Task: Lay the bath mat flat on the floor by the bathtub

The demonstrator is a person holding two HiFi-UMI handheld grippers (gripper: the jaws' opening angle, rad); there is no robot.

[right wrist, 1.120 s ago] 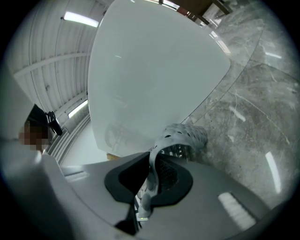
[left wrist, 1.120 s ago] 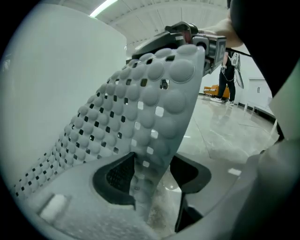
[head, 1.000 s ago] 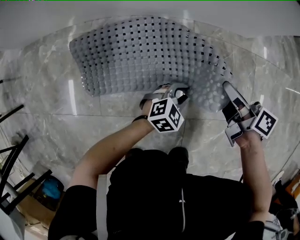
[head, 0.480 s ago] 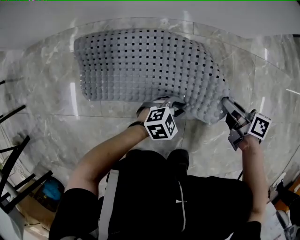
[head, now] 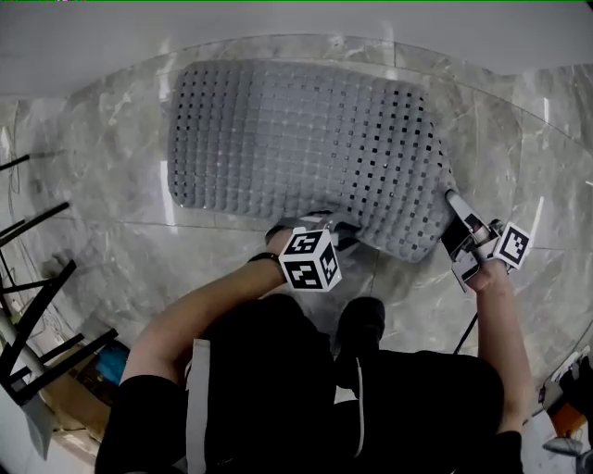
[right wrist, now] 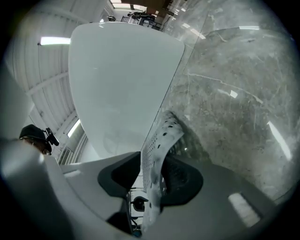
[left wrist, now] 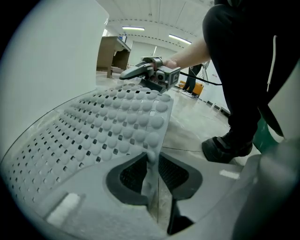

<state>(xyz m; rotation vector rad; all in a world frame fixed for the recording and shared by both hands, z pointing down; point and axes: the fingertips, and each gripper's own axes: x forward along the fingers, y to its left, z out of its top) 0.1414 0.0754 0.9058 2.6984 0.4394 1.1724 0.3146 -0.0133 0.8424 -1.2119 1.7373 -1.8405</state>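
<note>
The left claw (head: pixel 326 224) is clamped on the near long edge of the mat (head: pixel 296 139), roughly midway along it; in the left gripper view its dark pads (left wrist: pixel 133 174) press on the thin grey edge from both sides, and the mat rises off the floor (head: pixel 111 250) there in a shallow curve.

The right claw (head: pixel 454 209) is at the mat's near right corner; its jaws are opening, with the perforated edge standing between them and a gap showing beside it in the right gripper view, so the pads are not squeezing it; that corner stands a little raised.

The rest of the mat lies spread on the grey marble floor; its far long edge runs just beside the white tub (head: pixel 278 23), and its studded, hole-punched face is up.

The person stands at the near edge in black clothes; one black shoe (left wrist: pixel 229 147) is on the floor near the mat in the left gripper view; black bars stand at the left of the head view.
</note>
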